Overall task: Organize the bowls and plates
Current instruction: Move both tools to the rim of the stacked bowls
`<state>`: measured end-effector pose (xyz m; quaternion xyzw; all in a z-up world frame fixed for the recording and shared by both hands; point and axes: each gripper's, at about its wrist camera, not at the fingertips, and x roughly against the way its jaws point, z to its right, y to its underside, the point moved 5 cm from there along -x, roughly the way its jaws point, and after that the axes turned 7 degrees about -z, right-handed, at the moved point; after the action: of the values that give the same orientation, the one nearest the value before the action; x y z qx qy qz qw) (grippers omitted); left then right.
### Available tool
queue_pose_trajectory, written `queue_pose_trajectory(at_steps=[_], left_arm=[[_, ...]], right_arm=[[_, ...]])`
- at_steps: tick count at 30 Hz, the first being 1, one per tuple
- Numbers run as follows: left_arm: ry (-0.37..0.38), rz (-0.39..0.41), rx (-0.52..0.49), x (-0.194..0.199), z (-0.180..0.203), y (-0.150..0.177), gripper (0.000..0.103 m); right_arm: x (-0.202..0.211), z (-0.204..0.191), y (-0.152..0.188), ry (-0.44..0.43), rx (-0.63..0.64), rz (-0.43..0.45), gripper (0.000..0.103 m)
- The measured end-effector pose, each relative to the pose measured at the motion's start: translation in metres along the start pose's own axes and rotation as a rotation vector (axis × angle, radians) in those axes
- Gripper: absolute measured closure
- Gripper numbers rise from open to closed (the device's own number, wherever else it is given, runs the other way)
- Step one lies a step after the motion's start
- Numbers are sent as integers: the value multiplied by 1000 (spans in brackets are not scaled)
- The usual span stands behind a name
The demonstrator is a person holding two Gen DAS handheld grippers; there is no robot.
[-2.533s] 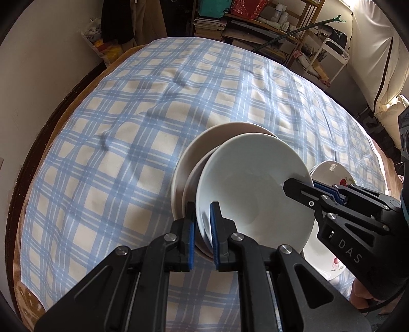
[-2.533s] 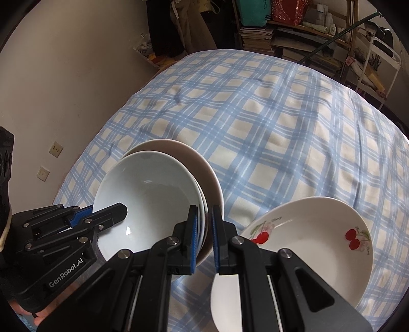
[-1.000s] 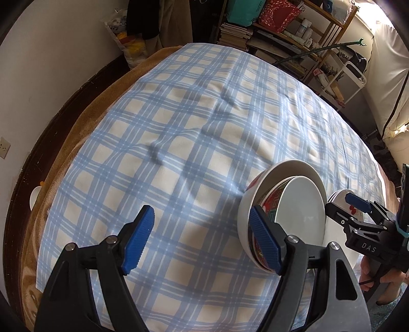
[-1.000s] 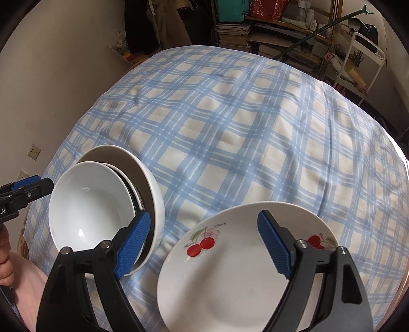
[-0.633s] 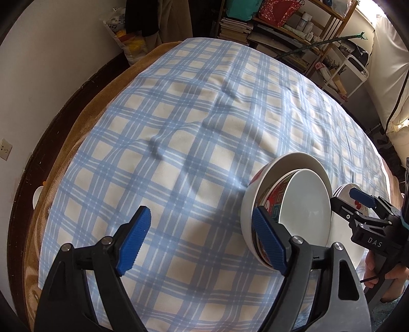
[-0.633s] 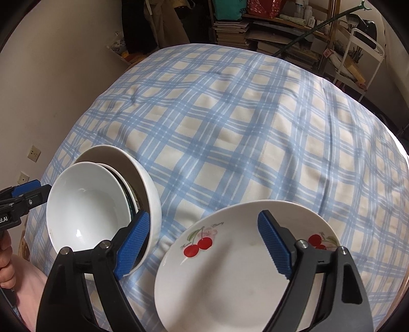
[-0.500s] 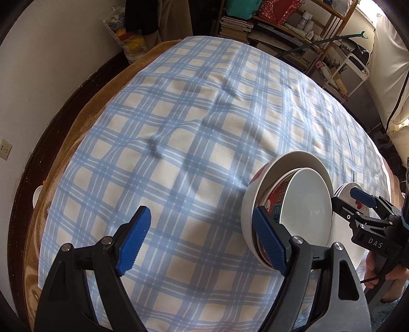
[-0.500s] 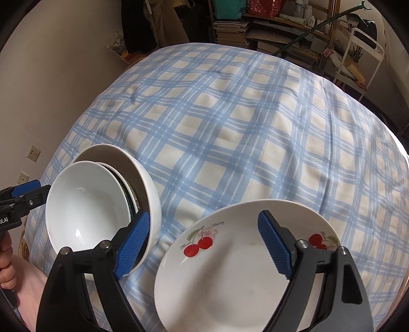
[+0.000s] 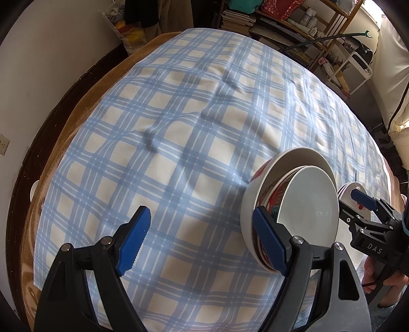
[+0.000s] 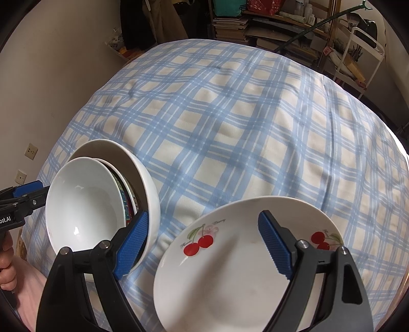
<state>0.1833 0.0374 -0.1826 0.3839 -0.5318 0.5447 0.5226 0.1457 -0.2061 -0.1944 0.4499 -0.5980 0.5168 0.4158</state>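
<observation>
1. Left wrist view: the left tongs (image 9: 202,240) stand wide apart with nothing between the blue pads, only the blue-and-cream checked cloth (image 9: 194,122) under them.
2. Its right pad lies in front of the near rim of a nest of bowls (image 9: 288,204), which sits just beside it on the cloth: a plain white bowl (image 9: 309,209) on the inside, a red-patterned bowl (image 9: 273,201) around it, and a large white bowl (image 9: 286,161) outermost (the whole nest leans on the soft cloth).
3. Right wrist view: the right tongs (image 10: 204,245) are likewise spread, gripping nothing, hanging over a cherry-printed plate (image 10: 230,268) that lies on the cloth near the bottom edge.
4. The nest of bowls appears here at lower left, just beside the plate, with the left pad in front of its rim; whether bowls and plate touch cannot be told.
5. Farther out, cluttered wooden shelves (image 10: 271,23) and a white rack (image 10: 363,43) stand past the far end of the cloth.
</observation>
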Motion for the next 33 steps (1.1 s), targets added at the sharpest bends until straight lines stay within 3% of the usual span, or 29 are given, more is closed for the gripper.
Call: queue_pose_trajectory(at_steps=[20, 25, 30, 33], left_arm=[[0, 17, 23, 0, -1, -1, 22], [23, 7, 25, -1, 1, -6, 30], [121, -23, 63, -4, 4, -11, 49], [142, -32, 66, -4, 5, -9, 51]], right_arm=[[0, -1, -1, 26, -12, -12, 12], [1, -3, -2, 49, -2, -16, 12], [2, -4, -1, 31, -6, -20, 19], [1, -4, -1, 19, -12, -28, 20]])
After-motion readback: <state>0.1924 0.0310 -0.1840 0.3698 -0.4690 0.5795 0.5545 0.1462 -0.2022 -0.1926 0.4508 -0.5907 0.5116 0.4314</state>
